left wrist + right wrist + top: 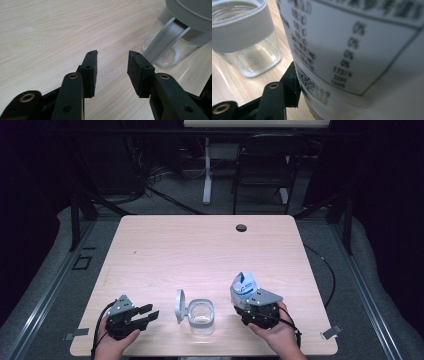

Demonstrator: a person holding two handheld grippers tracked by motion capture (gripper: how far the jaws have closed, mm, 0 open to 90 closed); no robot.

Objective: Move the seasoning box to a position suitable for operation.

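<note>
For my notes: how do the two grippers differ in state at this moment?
The left gripper is open and holds nothing; the right gripper is shut on a white packet. The left one points toward the glass jar; the right one points away from the person. Both are hand-held above the table.

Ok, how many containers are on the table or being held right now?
2: a clear jar with its lid open, near the table's front edge, and a white packet gripped in the right gripper.
</note>
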